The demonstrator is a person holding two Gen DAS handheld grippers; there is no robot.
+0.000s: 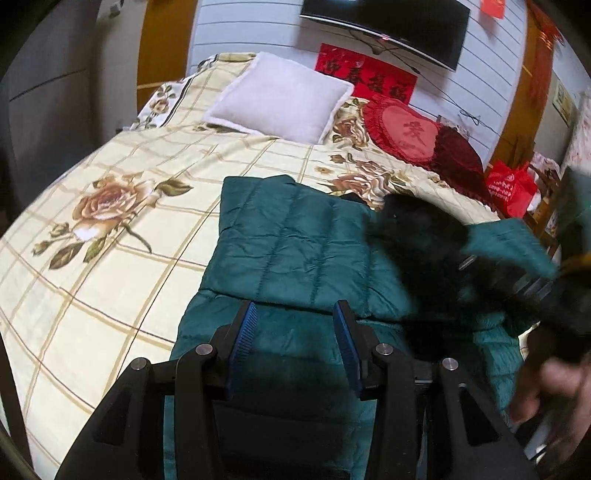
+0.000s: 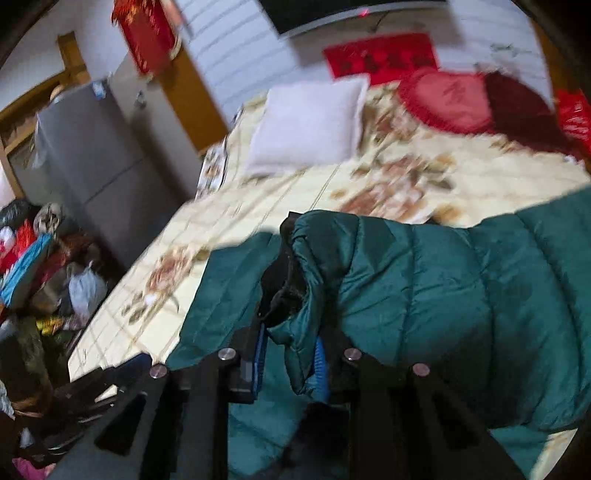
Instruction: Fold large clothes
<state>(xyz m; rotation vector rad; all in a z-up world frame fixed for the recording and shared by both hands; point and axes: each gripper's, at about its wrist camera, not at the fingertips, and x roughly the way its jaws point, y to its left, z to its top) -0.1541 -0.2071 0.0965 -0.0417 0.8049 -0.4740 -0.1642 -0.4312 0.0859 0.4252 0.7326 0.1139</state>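
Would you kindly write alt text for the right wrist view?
The right gripper pinches a fold of a teal quilted jacket lying on a floral bedspread. A white pillow and a red heart cushion sit behind.

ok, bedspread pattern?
Cream bedspread with a tan grid and brown roses; clearest in the left wrist view.

Home bedrm: bed [image 1: 110, 280], pillow [image 1: 280, 99], TV [image 1: 388, 26].

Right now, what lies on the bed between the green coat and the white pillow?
Nothing but bare floral bedspread between the green coat and the white pillow, seen clearest in the left wrist view.
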